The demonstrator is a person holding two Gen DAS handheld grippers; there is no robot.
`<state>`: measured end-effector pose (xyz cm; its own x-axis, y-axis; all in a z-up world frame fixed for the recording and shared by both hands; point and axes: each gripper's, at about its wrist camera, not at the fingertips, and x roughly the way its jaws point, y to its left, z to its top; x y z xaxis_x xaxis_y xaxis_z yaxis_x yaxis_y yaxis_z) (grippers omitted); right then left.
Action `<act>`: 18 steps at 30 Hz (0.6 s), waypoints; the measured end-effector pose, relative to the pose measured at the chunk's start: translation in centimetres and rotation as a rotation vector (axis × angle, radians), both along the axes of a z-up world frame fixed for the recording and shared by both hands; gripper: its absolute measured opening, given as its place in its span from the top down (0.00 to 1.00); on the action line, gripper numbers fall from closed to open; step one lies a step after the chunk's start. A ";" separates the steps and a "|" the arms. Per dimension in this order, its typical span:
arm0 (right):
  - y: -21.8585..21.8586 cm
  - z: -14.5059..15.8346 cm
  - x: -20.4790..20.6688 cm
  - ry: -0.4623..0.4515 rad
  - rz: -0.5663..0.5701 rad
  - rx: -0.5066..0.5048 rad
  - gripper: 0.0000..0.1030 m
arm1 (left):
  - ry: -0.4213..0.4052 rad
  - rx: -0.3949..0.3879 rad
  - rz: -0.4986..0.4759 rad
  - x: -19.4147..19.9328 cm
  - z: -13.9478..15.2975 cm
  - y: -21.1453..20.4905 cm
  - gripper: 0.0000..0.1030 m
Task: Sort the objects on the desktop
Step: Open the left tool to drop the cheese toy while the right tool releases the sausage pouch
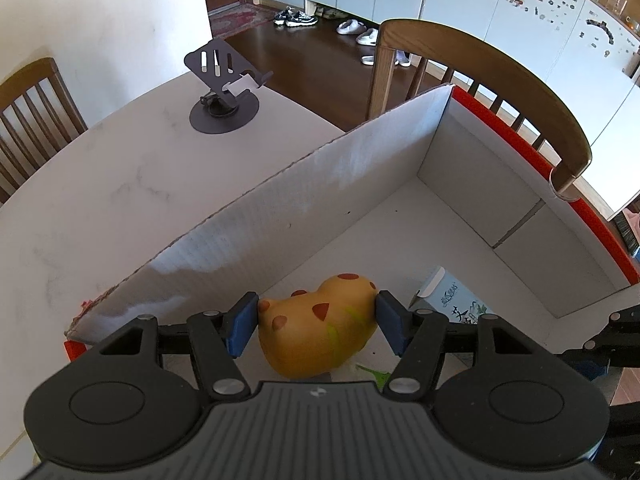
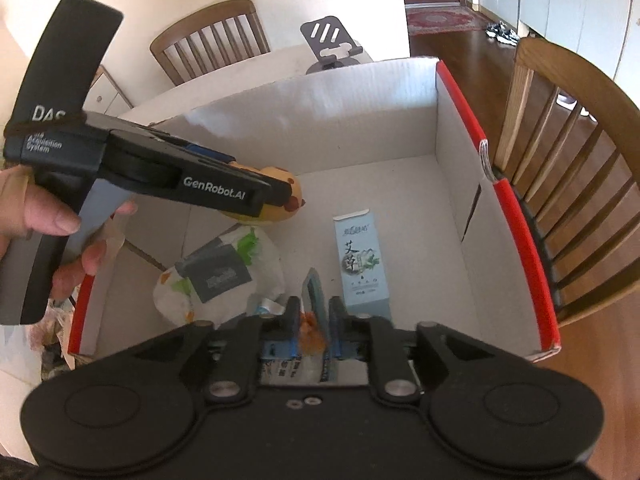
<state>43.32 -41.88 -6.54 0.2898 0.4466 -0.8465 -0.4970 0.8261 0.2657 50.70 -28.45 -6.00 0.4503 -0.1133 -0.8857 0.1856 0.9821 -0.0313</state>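
Observation:
My left gripper (image 1: 316, 320) is shut on a yellow-orange soft toy (image 1: 320, 340) with brown spots, its blue pads pressing both ends. It hangs low inside a white cardboard box (image 1: 280, 216) with red outer sides. The right wrist view shows the same gripper (image 2: 280, 194) and toy (image 2: 290, 194) from the side, with a hand on the handle. My right gripper (image 2: 315, 316) stands slightly open over the box's near end. A thin blue packet (image 2: 312, 292) with an orange patch stands between its jaws, a narrow gap on each side.
On the box floor (image 2: 400, 200) lie a pale blue carton (image 2: 360, 264) and a white plastic bag with a grey card (image 2: 220, 276). A dark phone stand (image 1: 224, 92) sits on the white table (image 1: 100, 200). Wooden chairs (image 1: 500, 64) stand behind the box and table.

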 end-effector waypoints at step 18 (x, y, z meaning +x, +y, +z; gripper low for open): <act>-1.1 2.3 -0.9 -0.054 0.001 0.006 0.50 | -0.026 -0.060 -0.003 -2.1 2.7 0.4 0.36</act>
